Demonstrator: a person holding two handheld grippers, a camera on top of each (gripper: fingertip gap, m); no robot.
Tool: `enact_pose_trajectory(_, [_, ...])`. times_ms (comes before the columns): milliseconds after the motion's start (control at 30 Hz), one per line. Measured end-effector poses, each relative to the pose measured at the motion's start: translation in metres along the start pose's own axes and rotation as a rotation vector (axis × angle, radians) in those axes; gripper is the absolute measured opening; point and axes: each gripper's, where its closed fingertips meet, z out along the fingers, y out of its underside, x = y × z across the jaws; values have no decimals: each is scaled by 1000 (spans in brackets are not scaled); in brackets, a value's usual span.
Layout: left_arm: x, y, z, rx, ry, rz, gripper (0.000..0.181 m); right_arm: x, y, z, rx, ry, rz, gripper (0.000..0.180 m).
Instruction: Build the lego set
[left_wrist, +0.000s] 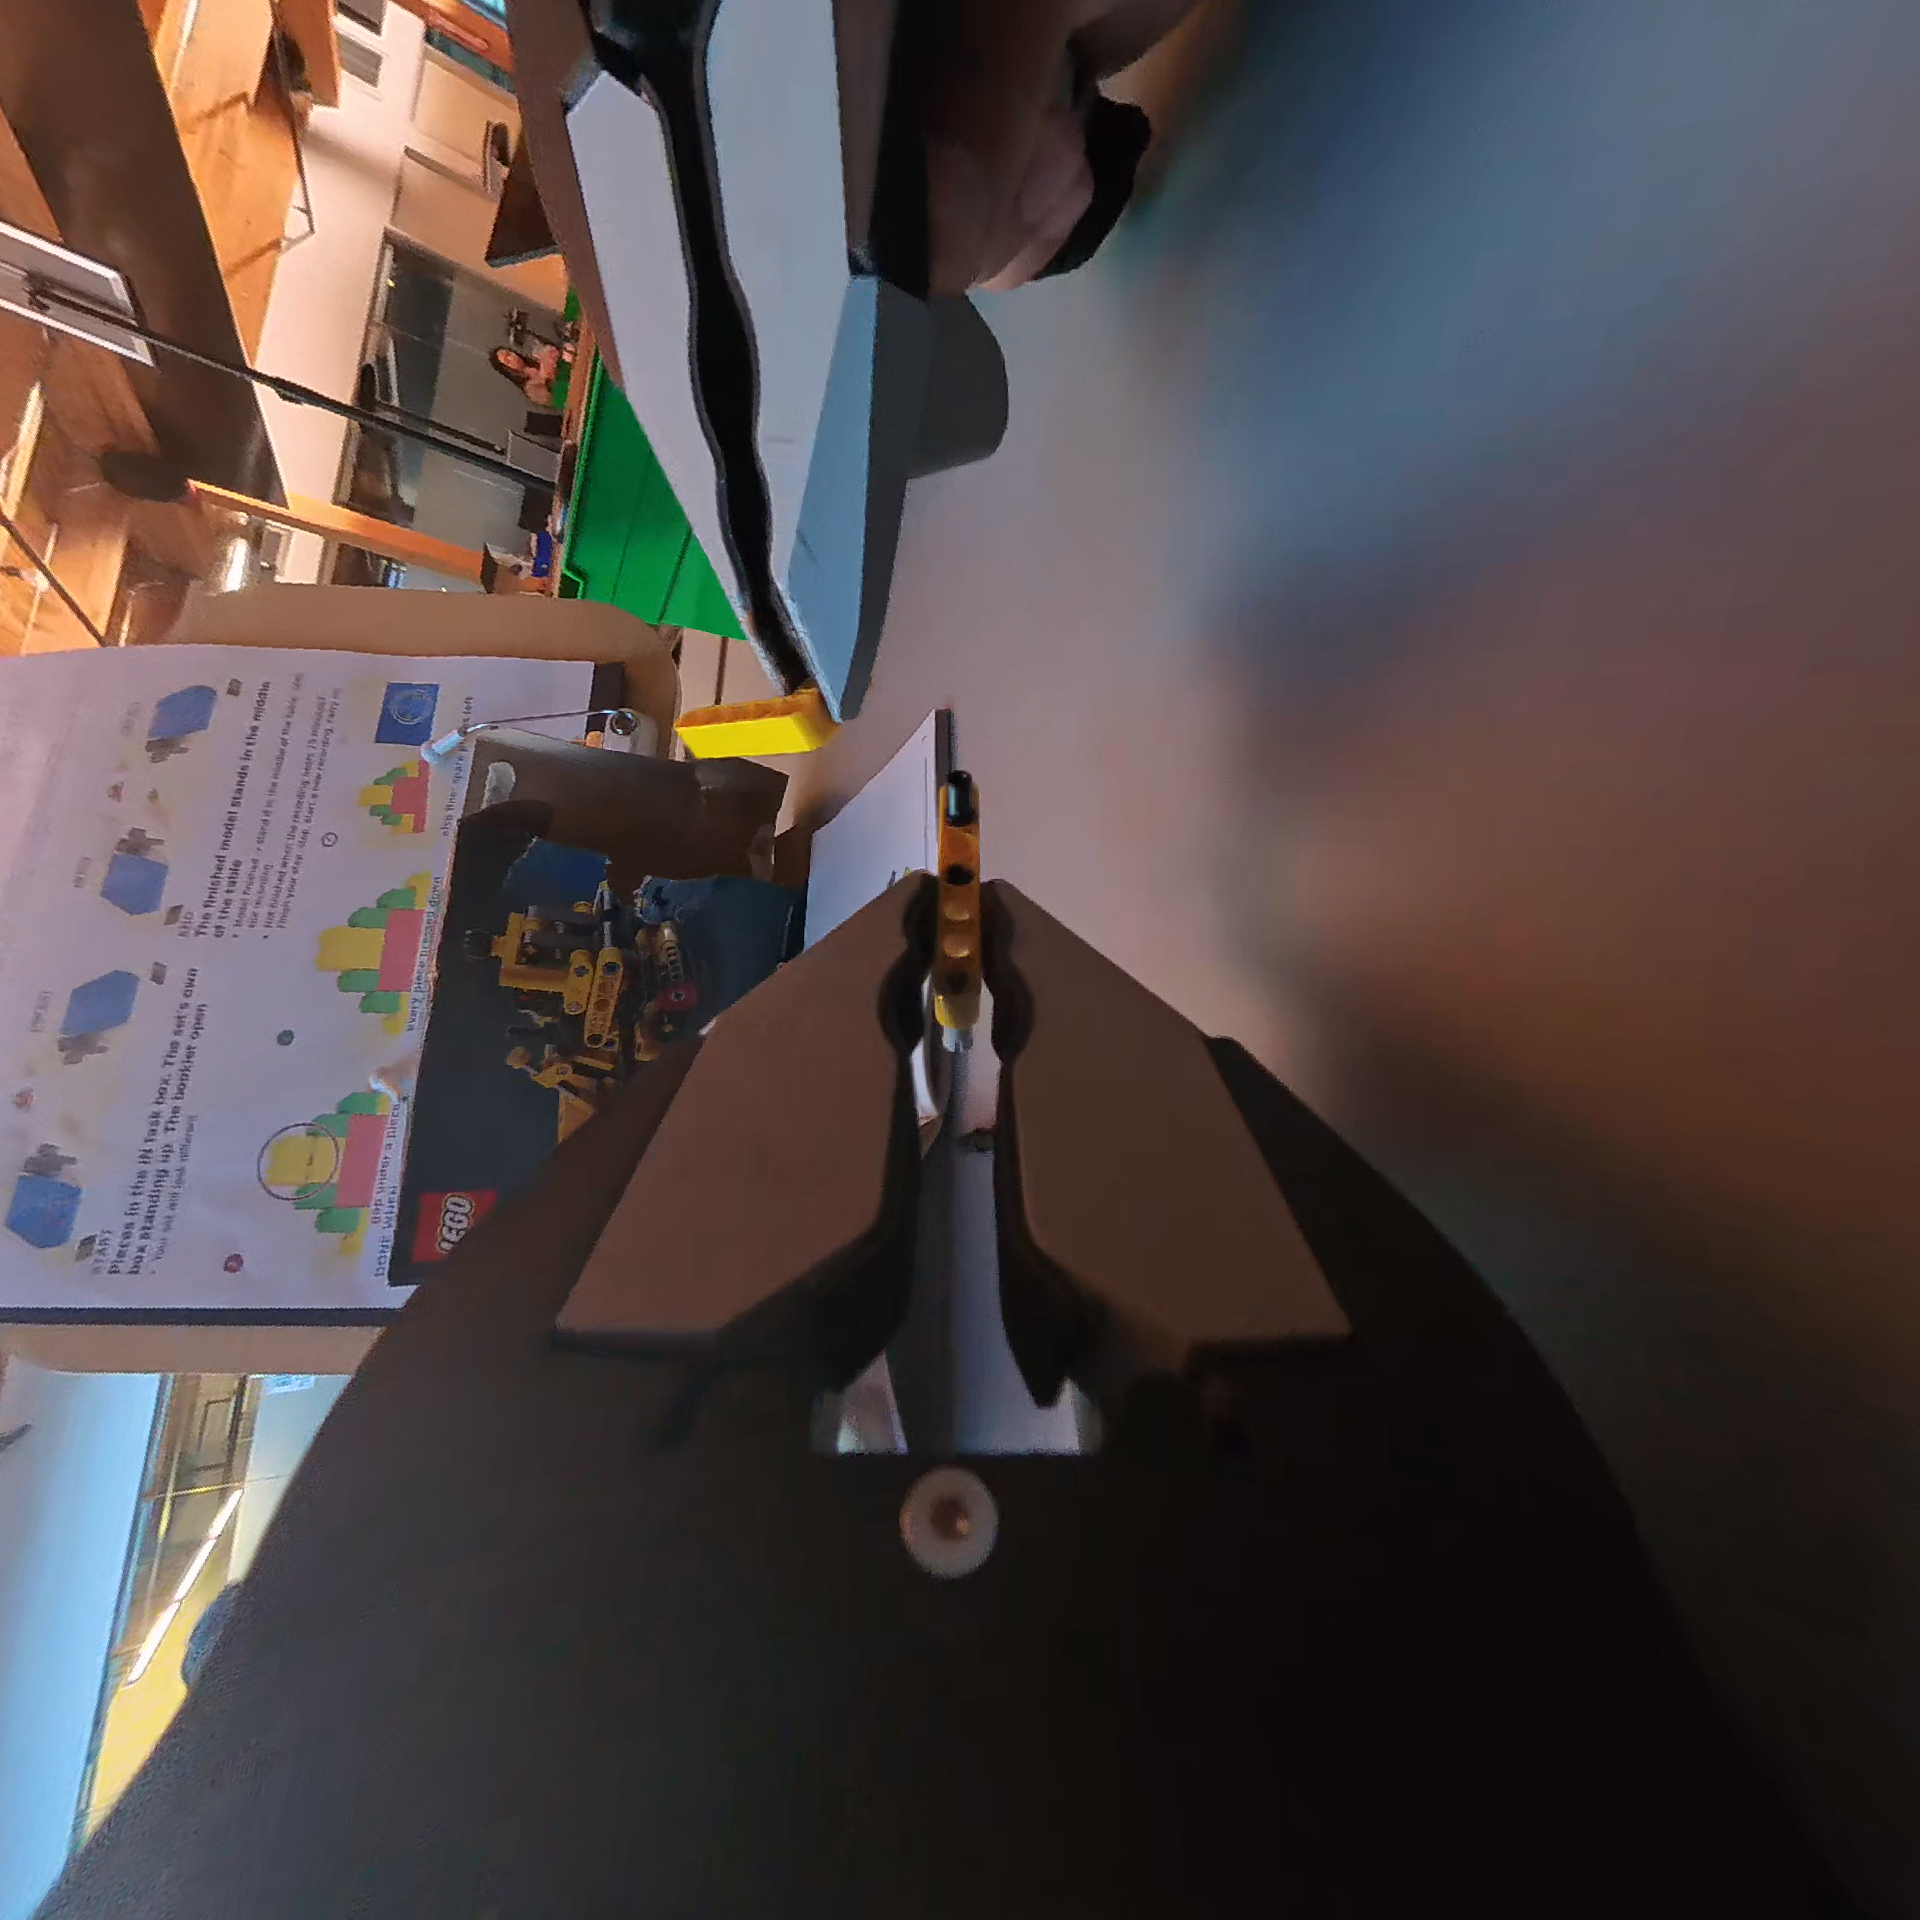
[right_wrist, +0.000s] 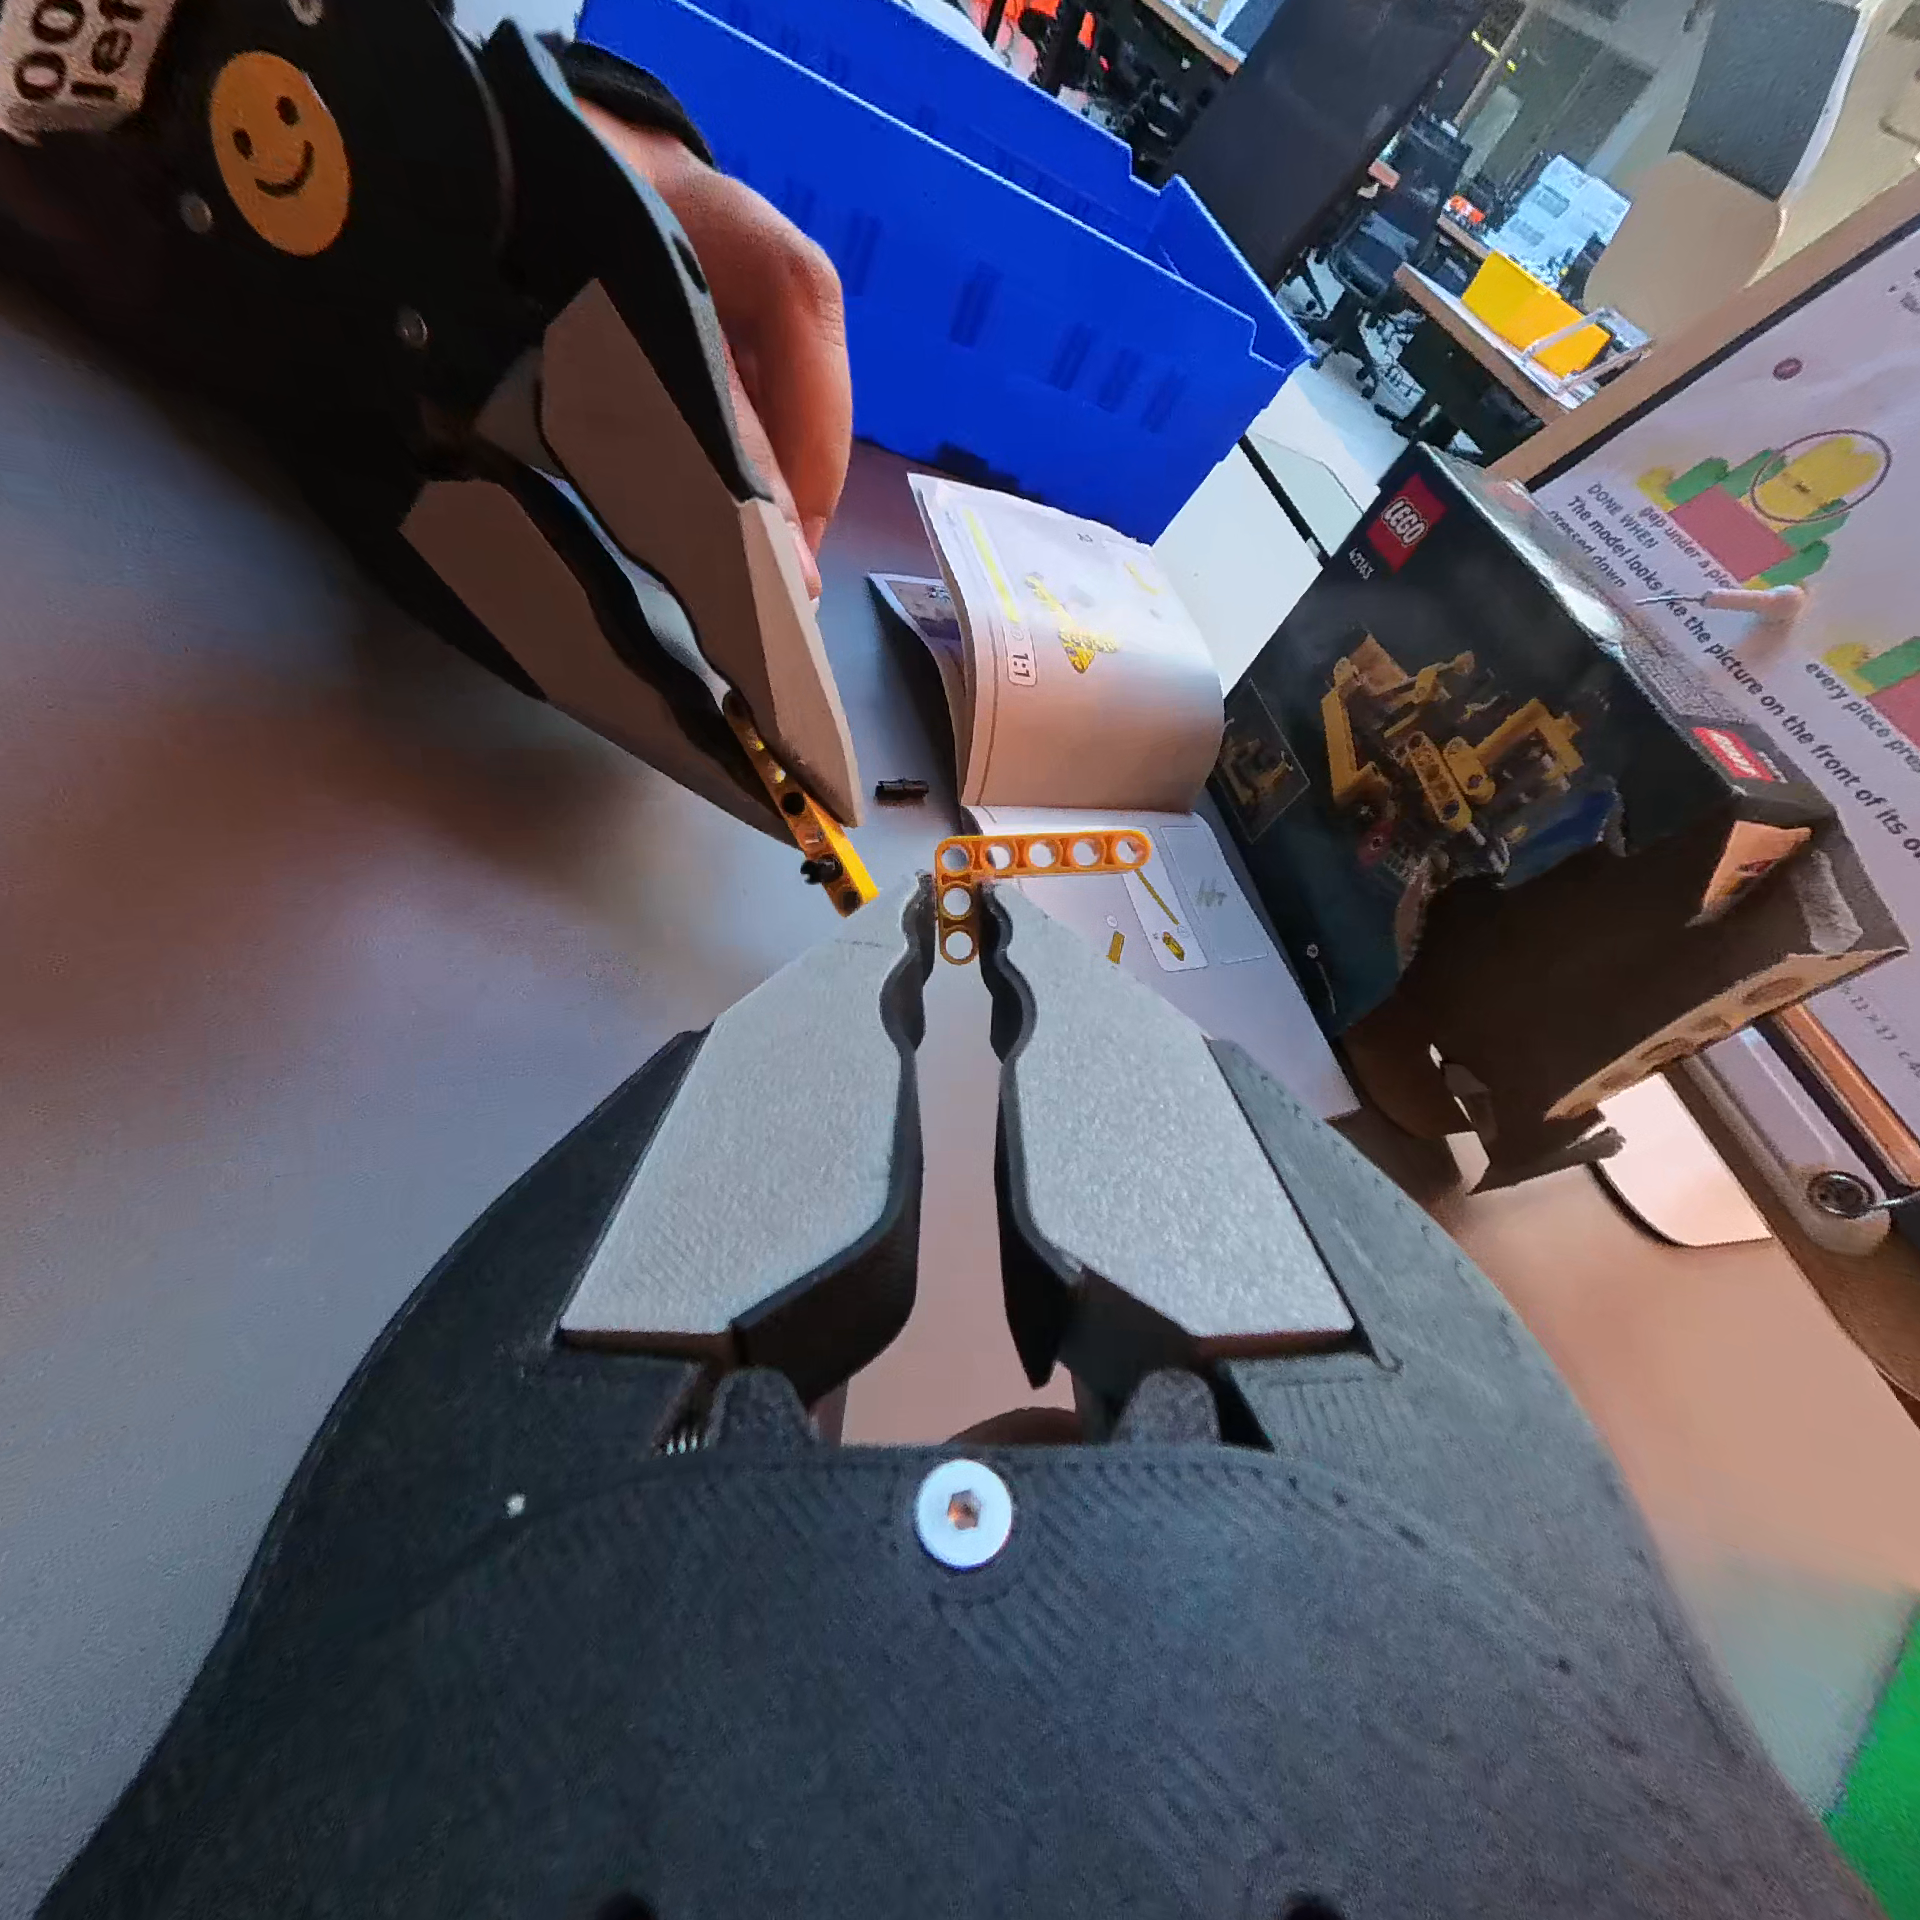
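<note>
My left gripper (left_wrist: 956, 909) is shut on a straight yellow beam (left_wrist: 958, 883), which has a black pin (left_wrist: 958, 781) in its far end. My right gripper (right_wrist: 956, 920) is shut on the short leg of a yellow L-shaped beam (right_wrist: 1039, 854), whose long leg points right. In the right wrist view the left gripper (right_wrist: 800, 805) comes down from the upper left. Its beam (right_wrist: 831, 852) ends a small gap left of the L-beam's corner. In the left wrist view the right gripper (left_wrist: 821, 675) holds the L-beam (left_wrist: 753, 727) at upper centre. Both pieces are held above the table.
A loose black pin (right_wrist: 900, 790) lies on the dark table (right_wrist: 312, 831) beside the open instruction booklet (right_wrist: 1081, 665). The opened set box (right_wrist: 1507, 748) stands to the right in front of an upright instruction sheet (right_wrist: 1766, 582). Blue bins (right_wrist: 987, 291) stand behind the booklet. The left gripper's tips are roughly 4 cm from the right gripper's.
</note>
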Motion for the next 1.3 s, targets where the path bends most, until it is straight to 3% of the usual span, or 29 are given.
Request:
enact_pose_trajectory(767, [10,-2,1,9,28,14,5,0,-4,-3,53,10,-26,5])
enact_pose_trajectory(1300, [-8,0,-5,18,-44,-58,5,-19,-16,-10,107,-38,13,5])
